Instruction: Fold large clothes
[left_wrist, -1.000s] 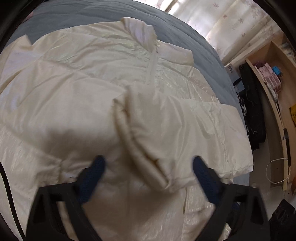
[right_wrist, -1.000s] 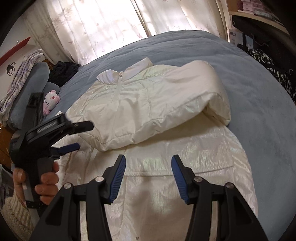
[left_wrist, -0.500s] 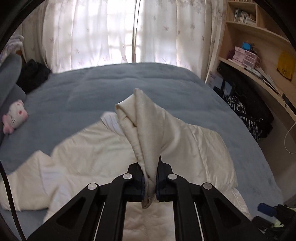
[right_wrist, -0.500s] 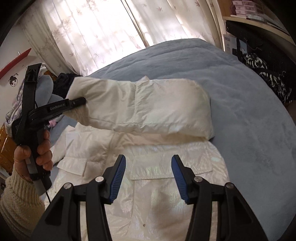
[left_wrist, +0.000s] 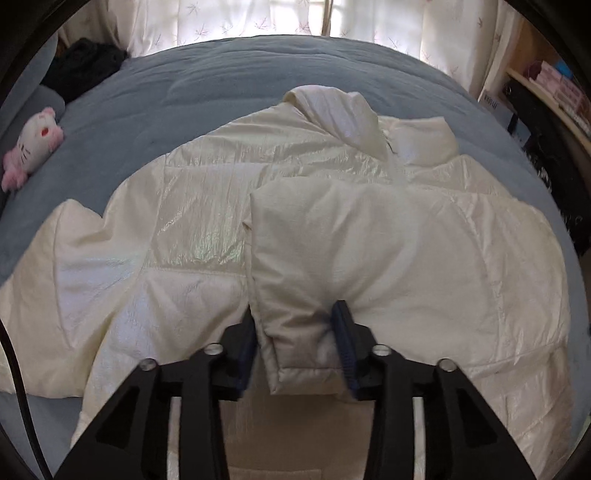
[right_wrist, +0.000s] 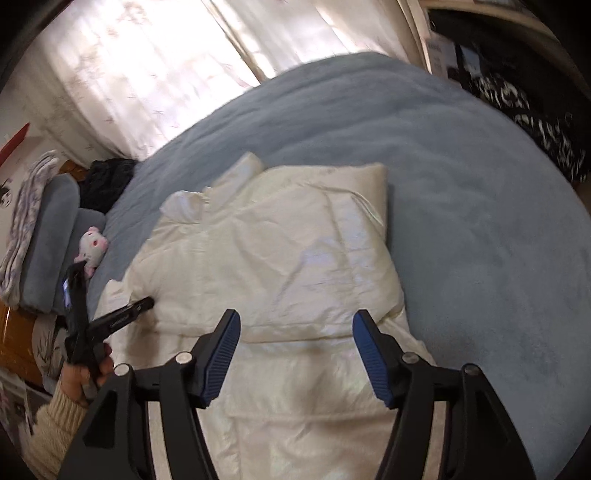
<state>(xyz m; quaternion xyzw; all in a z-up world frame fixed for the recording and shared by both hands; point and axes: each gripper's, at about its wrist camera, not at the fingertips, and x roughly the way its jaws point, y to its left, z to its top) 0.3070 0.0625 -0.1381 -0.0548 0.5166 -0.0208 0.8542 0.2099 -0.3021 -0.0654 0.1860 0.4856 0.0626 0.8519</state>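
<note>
A large cream puffer jacket (left_wrist: 192, 236) lies spread on the blue-grey bed, collar at the far side. One sleeve (left_wrist: 369, 266) is folded across its chest. My left gripper (left_wrist: 295, 343) has its jaws partly apart, with the sleeve's cuff (left_wrist: 299, 350) lying between them. The jacket also shows in the right wrist view (right_wrist: 280, 266). My right gripper (right_wrist: 295, 354) is open and empty above the jacket's lower part. The left gripper (right_wrist: 140, 310) shows there at the jacket's left edge.
The bed (right_wrist: 461, 184) has bare blanket to the right of the jacket. A pink plush toy (left_wrist: 33, 140) and dark clothing (left_wrist: 85, 70) lie at the left far side. Shelves (left_wrist: 546, 85) stand at the right; curtains (right_wrist: 147, 74) hang behind.
My left gripper, shut on the lifted sleeve half a second ago, has lowered it across the jacket's chest and its jaws have parted. My right gripper stayed open.
</note>
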